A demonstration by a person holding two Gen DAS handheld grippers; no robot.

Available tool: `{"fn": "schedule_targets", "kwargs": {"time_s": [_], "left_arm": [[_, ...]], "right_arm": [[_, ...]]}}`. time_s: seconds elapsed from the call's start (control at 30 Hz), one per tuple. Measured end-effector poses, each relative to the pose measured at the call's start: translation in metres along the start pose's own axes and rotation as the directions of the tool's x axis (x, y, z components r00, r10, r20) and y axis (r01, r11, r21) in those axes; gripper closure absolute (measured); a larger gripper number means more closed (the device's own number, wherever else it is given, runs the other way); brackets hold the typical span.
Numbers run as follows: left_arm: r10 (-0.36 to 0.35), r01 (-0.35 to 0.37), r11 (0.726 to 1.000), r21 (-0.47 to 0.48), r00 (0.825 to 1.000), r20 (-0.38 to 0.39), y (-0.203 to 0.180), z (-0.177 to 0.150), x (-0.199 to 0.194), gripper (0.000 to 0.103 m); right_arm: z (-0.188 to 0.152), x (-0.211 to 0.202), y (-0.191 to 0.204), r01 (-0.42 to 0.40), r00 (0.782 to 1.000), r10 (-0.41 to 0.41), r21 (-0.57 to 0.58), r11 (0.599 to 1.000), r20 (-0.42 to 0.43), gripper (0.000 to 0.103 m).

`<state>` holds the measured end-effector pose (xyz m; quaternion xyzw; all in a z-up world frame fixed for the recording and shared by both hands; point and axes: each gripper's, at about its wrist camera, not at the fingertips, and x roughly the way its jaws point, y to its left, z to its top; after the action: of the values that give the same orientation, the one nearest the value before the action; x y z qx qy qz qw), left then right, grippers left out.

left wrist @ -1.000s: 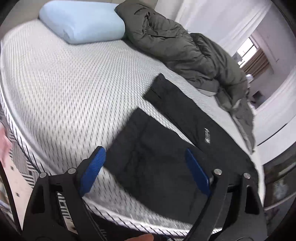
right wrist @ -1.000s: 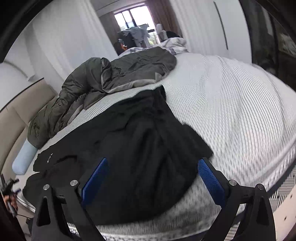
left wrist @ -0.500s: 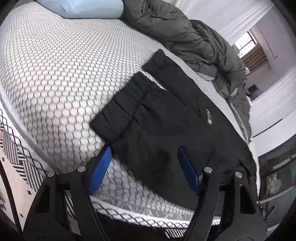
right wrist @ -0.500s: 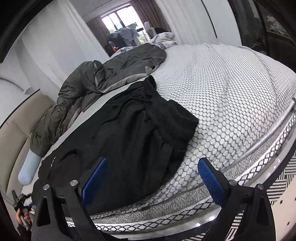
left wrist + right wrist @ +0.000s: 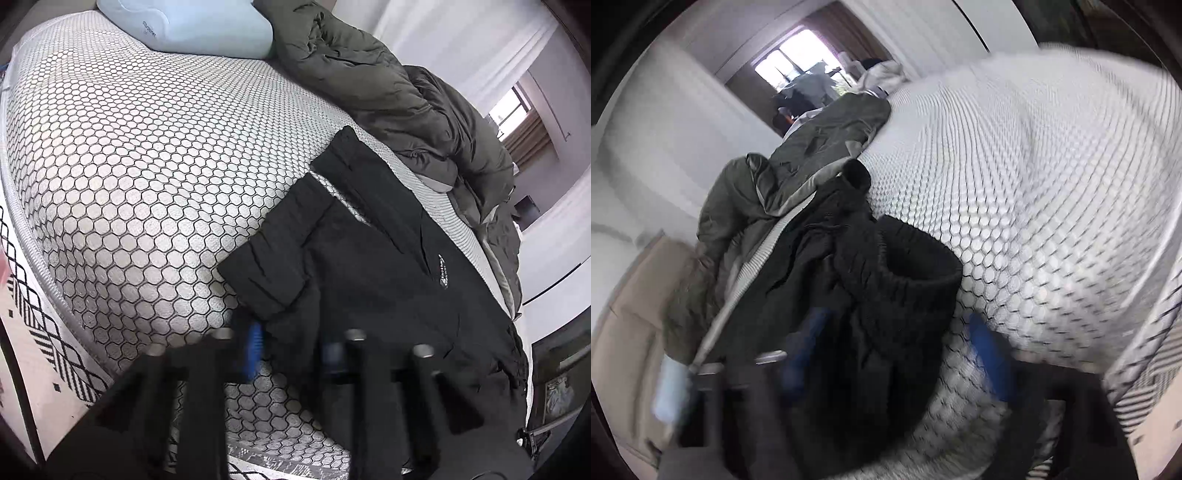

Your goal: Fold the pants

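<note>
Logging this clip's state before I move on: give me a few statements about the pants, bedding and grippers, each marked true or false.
1. The black pants lie on the honeycomb-patterned mattress. True.
2. A light blue pillow sits at the far end of the mattress. True.
3. The olive green quilt covers the pants completely. False: it is bunched along the far side, beside them.
4. The right gripper is shut tight on the waistband. False: its blue fingers stand apart on either side of the pants fabric.
5. The left gripper is at the pants' near edge. True.
</note>
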<state>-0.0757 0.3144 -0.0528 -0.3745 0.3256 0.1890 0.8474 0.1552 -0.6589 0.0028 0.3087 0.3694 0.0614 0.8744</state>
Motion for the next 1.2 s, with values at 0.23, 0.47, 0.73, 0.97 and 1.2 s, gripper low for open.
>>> {"fn": "schedule_targets", "kwargs": {"time_s": [0.23, 0.47, 0.73, 0.97, 1.2], "left_arm": [[0.006, -0.007, 1.000, 0.016, 0.999, 0.051, 0.008, -0.003, -0.019, 0.094], [0.070, -0.071, 0.996, 0.046, 0.997, 0.033, 0.004, -0.005, -0.025, 0.080], [0.046, -0.077, 0.966, 0.248, 0.991, 0.128, -0.063, -0.015, -0.076, 0.008], [-0.121, 0.102, 0.867, 0.488, 0.993, 0.008, -0.180, -0.064, -0.044, 0.001], [-0.174, 0.355, 0.644, 0.678, 0.931, -0.322, -0.311, -0.176, 0.043, 0.001]], "right_arm": [[-0.005, -0.032, 0.021, 0.062, 0.995, -0.045, -0.190, 0.980, 0.089, 0.086], [-0.011, -0.042, -0.008, 0.094, 0.993, -0.088, -0.089, 0.992, 0.075, 0.057], [-0.034, -0.072, 0.079, 0.110, 0.990, -0.059, -0.452, 0.885, 0.125, 0.004], [-0.081, -0.015, 0.160, 0.051, 0.998, -0.069, -0.697, 0.715, 0.002, 0.001], [-0.130, 0.047, 0.214, -0.168, 0.972, -0.040, -0.802, 0.573, -0.232, 0.001]]}}
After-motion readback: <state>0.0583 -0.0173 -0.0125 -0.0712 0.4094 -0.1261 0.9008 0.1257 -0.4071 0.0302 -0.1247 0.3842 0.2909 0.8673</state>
